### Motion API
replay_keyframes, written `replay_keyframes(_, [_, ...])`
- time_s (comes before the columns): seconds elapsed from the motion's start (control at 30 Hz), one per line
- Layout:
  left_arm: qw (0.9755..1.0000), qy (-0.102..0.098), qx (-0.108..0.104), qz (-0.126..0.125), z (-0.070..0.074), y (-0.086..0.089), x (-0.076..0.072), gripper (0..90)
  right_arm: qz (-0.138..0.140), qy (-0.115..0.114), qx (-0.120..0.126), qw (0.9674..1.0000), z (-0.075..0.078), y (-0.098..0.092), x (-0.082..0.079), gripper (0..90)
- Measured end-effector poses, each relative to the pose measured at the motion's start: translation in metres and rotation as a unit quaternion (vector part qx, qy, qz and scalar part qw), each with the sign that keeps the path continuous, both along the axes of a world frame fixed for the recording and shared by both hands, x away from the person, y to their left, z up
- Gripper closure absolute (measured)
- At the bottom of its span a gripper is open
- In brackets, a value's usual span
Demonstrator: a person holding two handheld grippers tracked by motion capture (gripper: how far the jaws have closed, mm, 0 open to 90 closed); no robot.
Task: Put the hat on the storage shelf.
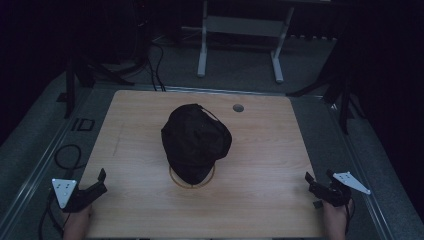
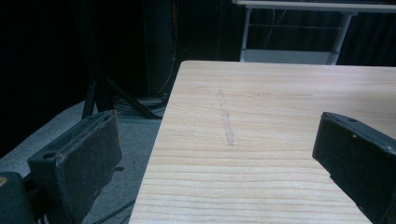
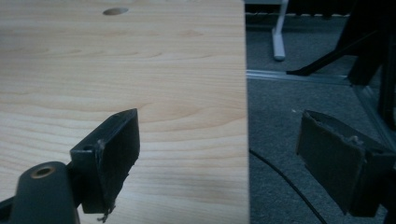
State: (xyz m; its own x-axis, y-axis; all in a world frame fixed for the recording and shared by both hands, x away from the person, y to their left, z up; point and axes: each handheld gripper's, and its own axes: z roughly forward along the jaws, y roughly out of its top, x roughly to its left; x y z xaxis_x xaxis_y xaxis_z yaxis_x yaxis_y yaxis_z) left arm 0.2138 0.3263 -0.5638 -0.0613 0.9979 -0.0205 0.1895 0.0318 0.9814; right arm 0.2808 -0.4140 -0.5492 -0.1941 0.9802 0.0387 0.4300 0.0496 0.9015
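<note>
a black cap (image 1: 196, 141), seemingly resting on a wooden ring (image 1: 192, 183), sits mid-table (image 1: 270, 150) while the left gripper (image 1: 95, 184) and right gripper (image 1: 320, 184) hover at the near corners, jaws apart, empty.

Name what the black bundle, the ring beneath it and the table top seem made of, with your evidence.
Black bundle: probably soft matte fabric, as it creases and slumps. Ring: thin tan hoop, perhaps wood or bamboo; unclear. Table top: pale wood or wood-look laminate, showing smooth straight grain.
</note>
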Motion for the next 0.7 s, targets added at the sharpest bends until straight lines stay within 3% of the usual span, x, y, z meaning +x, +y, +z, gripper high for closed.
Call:
replay_keyframes(0.33, [1.0000, 0.000, 0.000, 0.000, 0.0000, 0.0000, 0.0000, 1.8, -0.027, -0.008, 0.006, 0.9996, -0.0037, -0.0064, -0.0074, 13.4])
replay_keyframes(0.5, [1.0000, 0.000, -0.001, 0.000, 0.0000, 0.0003, -0.0001, 1.8, -0.025, -0.021, 0.006, 0.9995, -0.0038, -0.0064, -0.0080, 13.9])
replay_keyframes(0.7, [1.0000, 0.000, -0.002, 0.000, 0.0000, 0.0007, -0.0002, 1.8, -0.023, -0.017, -0.010, 0.9995, -0.0037, -0.0028, -0.0072, 14.0])
